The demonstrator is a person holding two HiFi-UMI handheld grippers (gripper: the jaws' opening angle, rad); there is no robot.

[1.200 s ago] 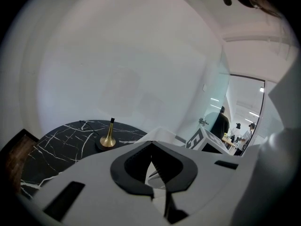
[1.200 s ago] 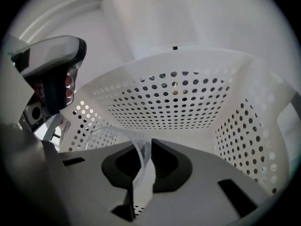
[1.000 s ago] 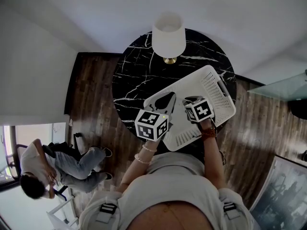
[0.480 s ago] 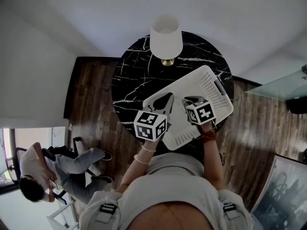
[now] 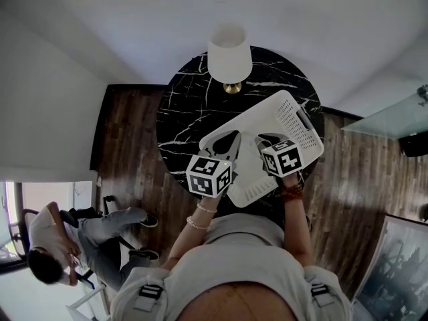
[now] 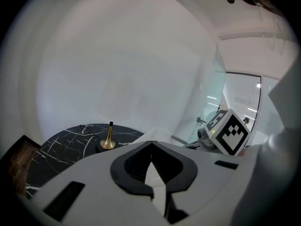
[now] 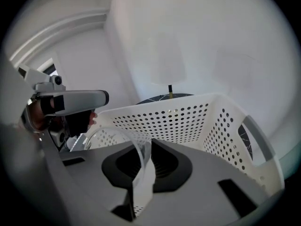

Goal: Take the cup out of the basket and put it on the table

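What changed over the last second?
The right gripper, shut on the clear cup's wall, drifted slightly right and back toward the person, above the basket. The seated bystander shifted their legs. Unchanged: left gripper shut and empty at the basket's near corner; basket and lamp on the marble table.

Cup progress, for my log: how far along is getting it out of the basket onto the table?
Done: the right gripper grips the clear cup by its wall. In hand: the cup, not yet out of the white basket. Left: lifting it clear and setting it on the black marble table.
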